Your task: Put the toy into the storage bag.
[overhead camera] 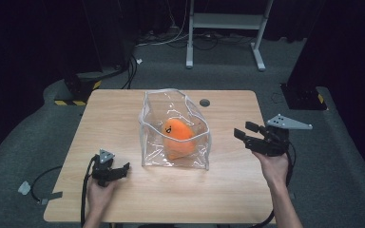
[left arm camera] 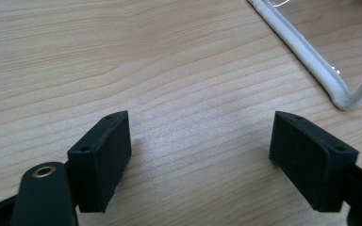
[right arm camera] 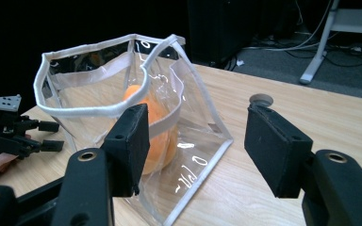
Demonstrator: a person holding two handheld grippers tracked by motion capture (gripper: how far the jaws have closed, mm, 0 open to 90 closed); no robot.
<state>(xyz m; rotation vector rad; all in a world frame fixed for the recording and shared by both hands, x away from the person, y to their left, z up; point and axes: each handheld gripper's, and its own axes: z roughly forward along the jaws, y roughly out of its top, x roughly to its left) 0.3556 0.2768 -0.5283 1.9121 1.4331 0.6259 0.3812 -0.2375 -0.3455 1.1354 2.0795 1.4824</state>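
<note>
Both grippers, left gripper [overhead camera: 122, 169] and right gripper [overhead camera: 243, 131], are open and empty. One clear bag [overhead camera: 190, 159] holds one orange plush toy [overhead camera: 177, 137].

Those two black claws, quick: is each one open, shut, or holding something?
Left gripper: open, holding nothing, low over bare table.
Right gripper: open, holding nothing, pointed toward the clear bag with the orange toy inside.

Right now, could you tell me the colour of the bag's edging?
White edging, clearest in the right gripper view.
</note>
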